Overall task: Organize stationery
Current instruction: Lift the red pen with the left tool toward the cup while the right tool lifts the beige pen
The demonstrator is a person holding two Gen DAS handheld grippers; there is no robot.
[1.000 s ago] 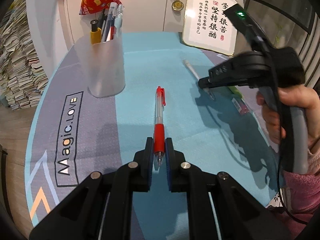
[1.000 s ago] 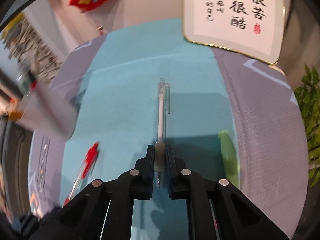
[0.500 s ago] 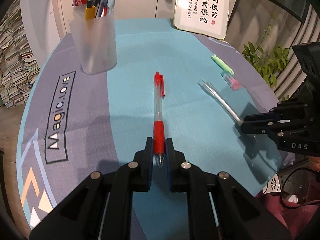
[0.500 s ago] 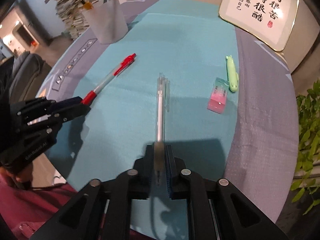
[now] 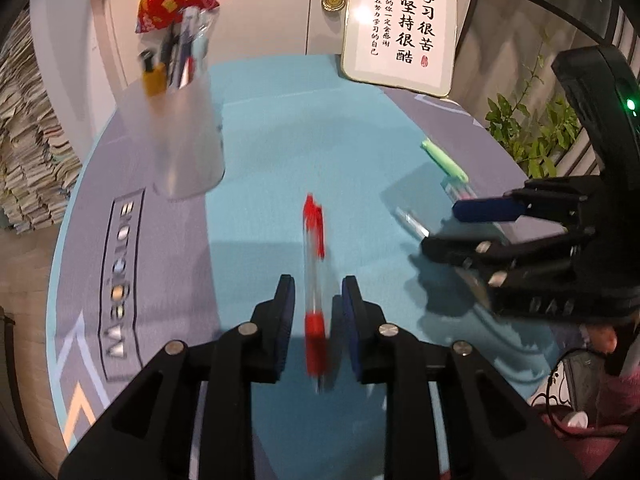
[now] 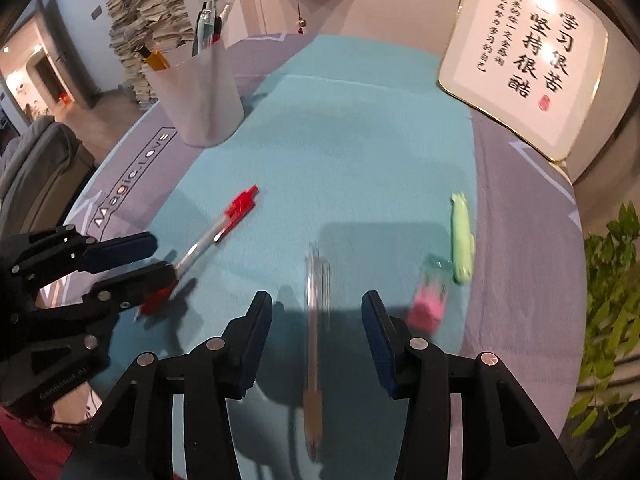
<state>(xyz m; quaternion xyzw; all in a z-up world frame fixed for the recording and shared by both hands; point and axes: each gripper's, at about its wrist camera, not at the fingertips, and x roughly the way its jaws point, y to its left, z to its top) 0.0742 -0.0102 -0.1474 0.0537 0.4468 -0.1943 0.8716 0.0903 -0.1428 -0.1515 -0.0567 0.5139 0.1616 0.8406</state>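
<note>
My left gripper [image 5: 316, 300] is open, with a red pen [image 5: 314, 276] lying loose between its jaws on the teal mat. My right gripper [image 6: 316, 320] is open wide, with a clear pen [image 6: 314, 344] lying between its jaws. Both pens look motion-blurred. The red pen [image 6: 218, 232] and left gripper [image 6: 132, 260] also show at the left of the right wrist view. The right gripper [image 5: 460, 228] shows at the right of the left wrist view. A frosted pen cup [image 5: 184, 140] holding several pens stands at the back left, and it also shows in the right wrist view [image 6: 200, 92].
A green pen-like item [image 6: 460, 236] and a pink eraser [image 6: 430, 300] lie right of the clear pen. A framed calligraphy board [image 6: 528, 60] leans at the back right. Stacked papers [image 6: 144, 20] stand beyond the table. A plant [image 6: 612, 300] is at the right.
Both grippers have opened and let go of their pens, which now lie on the mat between the jaws. Both grippers have moved nearer each other.
</note>
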